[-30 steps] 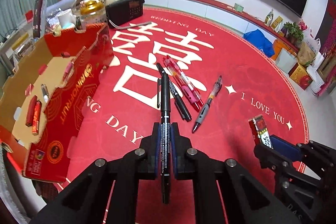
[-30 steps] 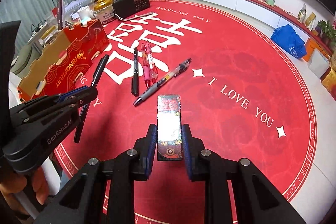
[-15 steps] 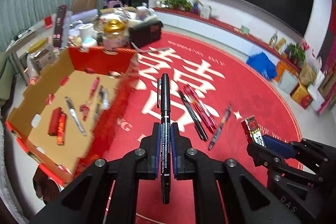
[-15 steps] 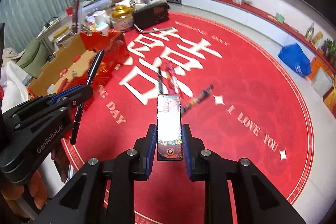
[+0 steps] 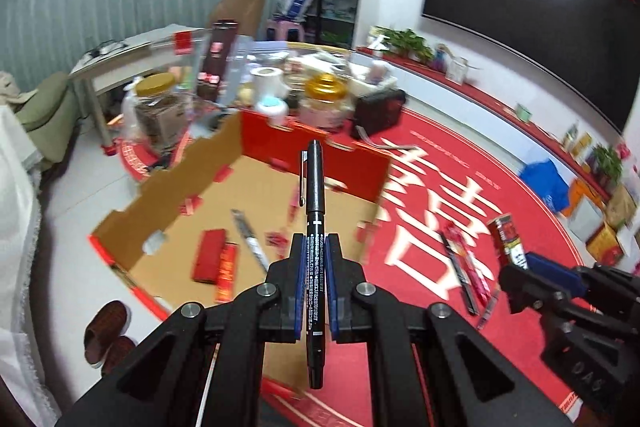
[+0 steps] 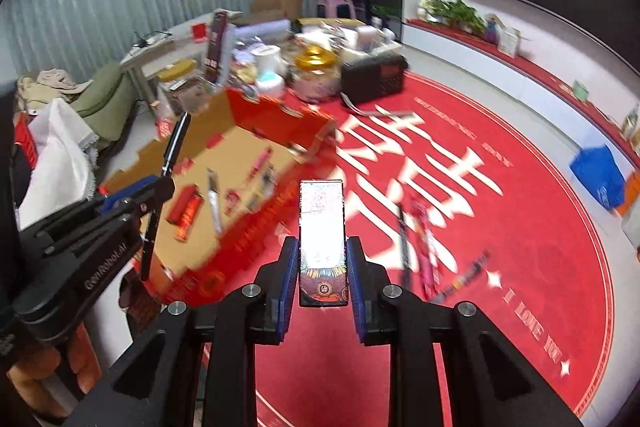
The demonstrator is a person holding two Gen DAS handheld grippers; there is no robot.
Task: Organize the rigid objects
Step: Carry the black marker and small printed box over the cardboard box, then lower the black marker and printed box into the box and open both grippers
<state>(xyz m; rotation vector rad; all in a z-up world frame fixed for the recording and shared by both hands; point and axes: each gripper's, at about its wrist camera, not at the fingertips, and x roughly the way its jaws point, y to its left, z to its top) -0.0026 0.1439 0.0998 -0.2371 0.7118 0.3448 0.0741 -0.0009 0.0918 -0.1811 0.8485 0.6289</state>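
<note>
My left gripper (image 5: 315,251) is shut on a black pen (image 5: 314,203) that sticks out forward, hanging above the near edge of the open cardboard box (image 5: 120,215). My right gripper (image 6: 322,255) is shut on a small flat patterned box (image 6: 322,227), held above the red round mat (image 6: 520,227) beside the cardboard box (image 6: 132,163). Several pens and small red packs (image 5: 210,261) lie inside the box. A few pens (image 5: 464,267) lie on the mat. The right gripper with its patterned box (image 5: 506,239) shows at the right of the left wrist view.
Behind the cardboard box stands a clutter of jars (image 5: 324,103), a paper roll (image 5: 266,83), a black radio (image 5: 376,111) and a white table (image 5: 120,63). A pair of slippers (image 5: 108,335) lies on the floor at the left. A blue bag (image 6: 600,179) sits at the mat's far edge.
Both grippers have swung left and risen, from over the pens on the mat to the cardboard box, each keeping its object. The view has tilted up toward the room.
</note>
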